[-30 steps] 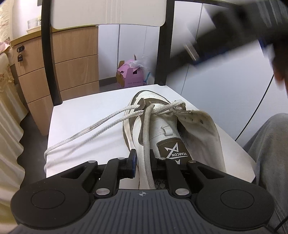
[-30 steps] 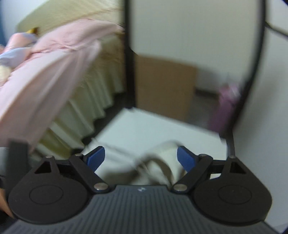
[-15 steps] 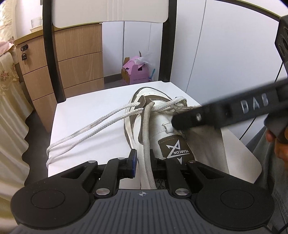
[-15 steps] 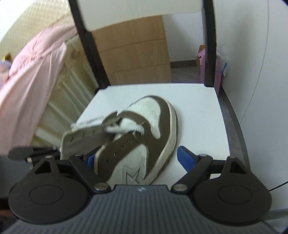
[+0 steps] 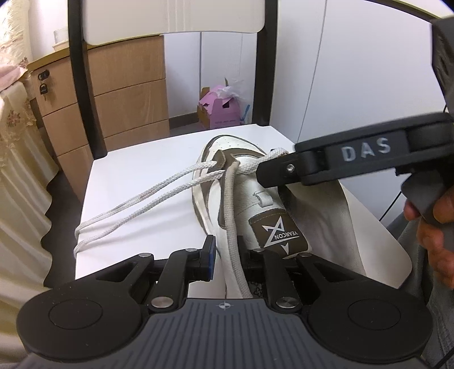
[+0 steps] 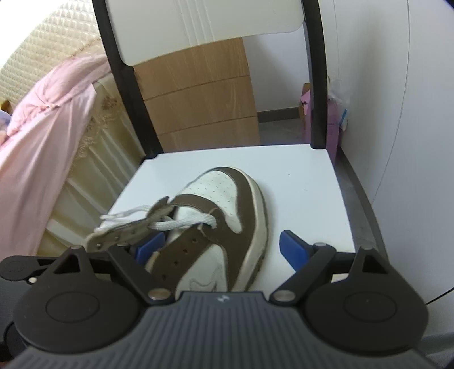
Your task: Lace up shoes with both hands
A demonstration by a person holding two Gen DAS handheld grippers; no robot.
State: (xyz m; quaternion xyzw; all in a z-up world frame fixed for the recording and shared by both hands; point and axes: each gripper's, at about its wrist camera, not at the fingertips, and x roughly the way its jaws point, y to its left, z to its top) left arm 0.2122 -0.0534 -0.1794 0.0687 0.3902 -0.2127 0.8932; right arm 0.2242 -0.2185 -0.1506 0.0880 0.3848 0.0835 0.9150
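A white and brown shoe [image 5: 255,198] [image 6: 227,204] lies on a white chair seat [image 5: 136,176], toe pointing away. One white lace strand [image 5: 231,215] runs from the front eyelets back between the jaws of my left gripper [image 5: 228,254]. Those jaws are opening, and a gap shows beside the lace. Two more strands [image 5: 136,204] trail left over the seat edge. My right gripper [image 6: 221,248] is open wide and straddles the shoe's right side. Its left pad sits under the eyelet flap [image 6: 124,232]. In the left wrist view, one of the right gripper's fingers [image 5: 286,170] reaches the lace crossing.
The chair's backrest [image 5: 176,17] and black posts stand behind the shoe. A wooden drawer unit [image 5: 127,93] and a pink box [image 5: 218,110] are beyond it. A bed with a pink cover [image 6: 42,127] lies to the left. A person's hand [image 5: 434,227] holds the right gripper.
The right gripper swung down from the upper right onto the shoe, its finger now at the lace crossing. The left gripper stayed put and its jaws widened slightly.
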